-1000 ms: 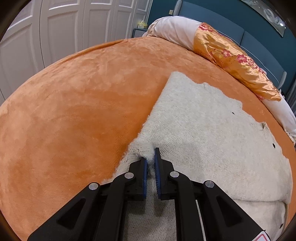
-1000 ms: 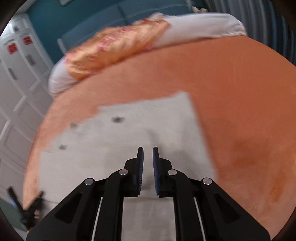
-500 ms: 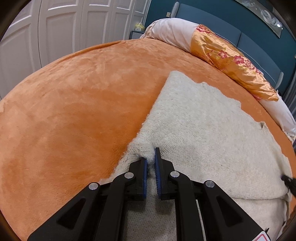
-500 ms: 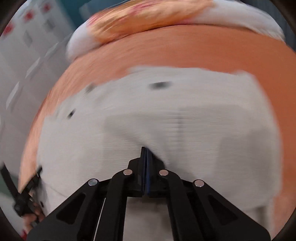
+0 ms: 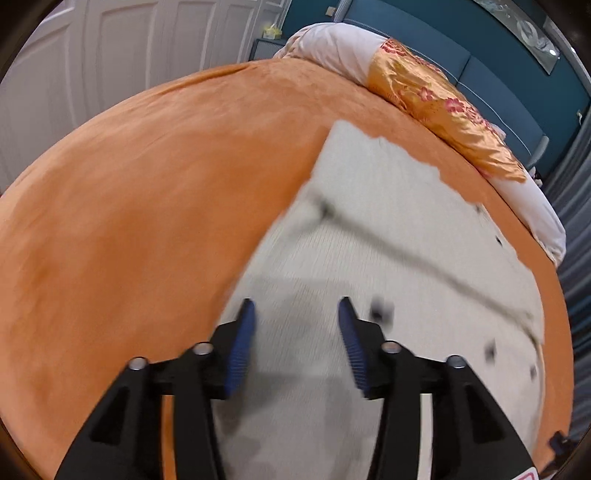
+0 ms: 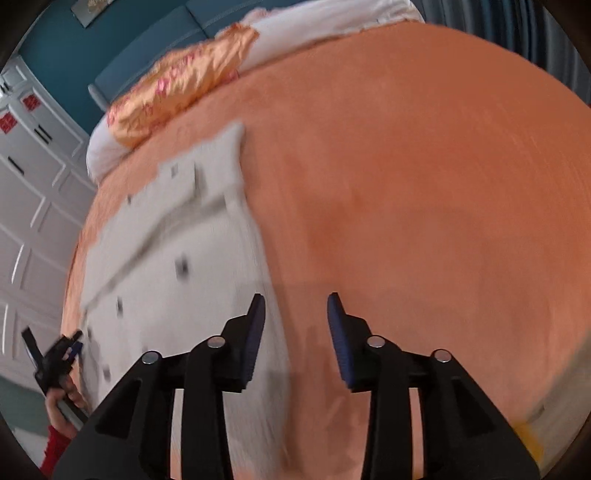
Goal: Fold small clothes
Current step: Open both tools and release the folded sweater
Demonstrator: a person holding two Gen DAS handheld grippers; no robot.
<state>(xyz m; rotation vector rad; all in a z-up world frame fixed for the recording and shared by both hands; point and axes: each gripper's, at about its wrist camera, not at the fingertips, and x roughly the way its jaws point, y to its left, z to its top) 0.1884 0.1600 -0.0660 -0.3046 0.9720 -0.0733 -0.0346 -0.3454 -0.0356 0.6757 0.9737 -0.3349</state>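
A cream knitted cardigan (image 5: 388, 229) with small dark buttons lies folded on the orange bedspread (image 5: 147, 206); a folded edge runs across it. My left gripper (image 5: 295, 321) is open and empty, just above the garment's near part. In the right wrist view the cardigan (image 6: 177, 266) lies to the left. My right gripper (image 6: 295, 310) is open and empty, over the garment's right edge and the bedspread (image 6: 424, 206). The left gripper (image 6: 61, 352) also shows at the far left of that view.
An orange floral pillow (image 5: 443, 107) and a white pillow (image 5: 332, 48) lie at the head of the bed against a teal headboard (image 5: 498, 74). White wardrobe doors (image 5: 92, 66) stand beyond the bed's left side. Grey curtains (image 6: 517, 22) hang on the right.
Both grippers have let go of the cardigan and opened. The lifted part has been laid down onto the garment, making a fold line. Both grippers have pulled back a little.
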